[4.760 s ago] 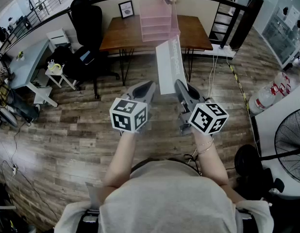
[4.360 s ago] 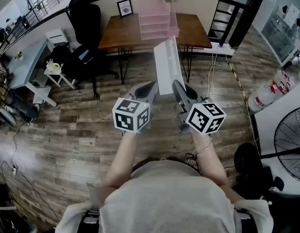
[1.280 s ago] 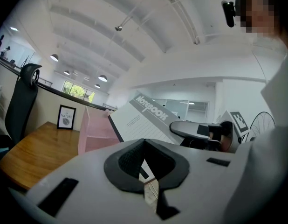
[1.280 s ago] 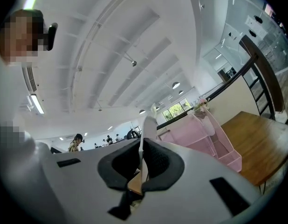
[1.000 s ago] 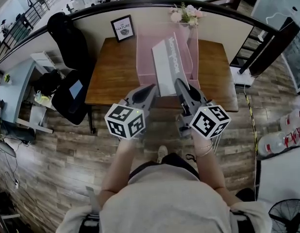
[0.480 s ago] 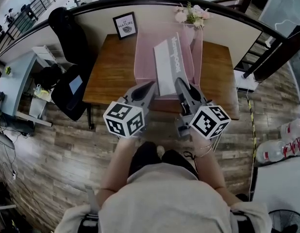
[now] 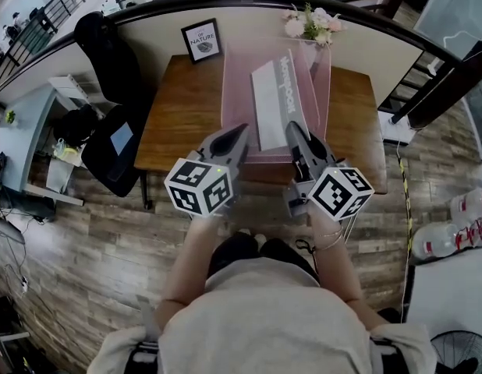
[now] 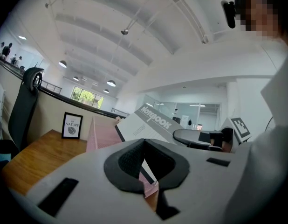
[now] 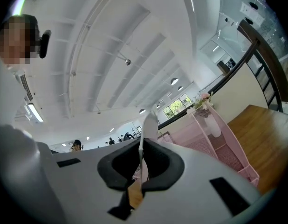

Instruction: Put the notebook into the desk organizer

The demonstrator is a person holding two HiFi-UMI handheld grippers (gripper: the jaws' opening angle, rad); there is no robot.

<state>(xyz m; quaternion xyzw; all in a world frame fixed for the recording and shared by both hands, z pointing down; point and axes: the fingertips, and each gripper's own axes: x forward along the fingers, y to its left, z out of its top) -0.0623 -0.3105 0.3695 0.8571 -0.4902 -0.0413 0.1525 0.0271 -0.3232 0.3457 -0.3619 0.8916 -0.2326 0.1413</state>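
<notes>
Nearest the person, the left gripper (image 7: 242, 129) has its jaws together on nothing and sits just left of the load. The right gripper (image 7: 292, 128) is clamped on the near short edge of the white-and-grey printed notebook (image 7: 274, 98), which shows edge-on between its pads in the right gripper view. From those jaws the notebook runs straight away from the person, its long axis towards the far wall. It lies over the translucent pink plastic desk organizer (image 7: 229, 92) on the brown wooden desk (image 7: 178, 107); whether it has entered a compartment cannot be told. The right hand alone carries it, so the next move is probably a forward-and-down feed. Beyond stand a black-framed sign (image 7: 202, 40) and pale flowers (image 7: 311, 23).
</notes>
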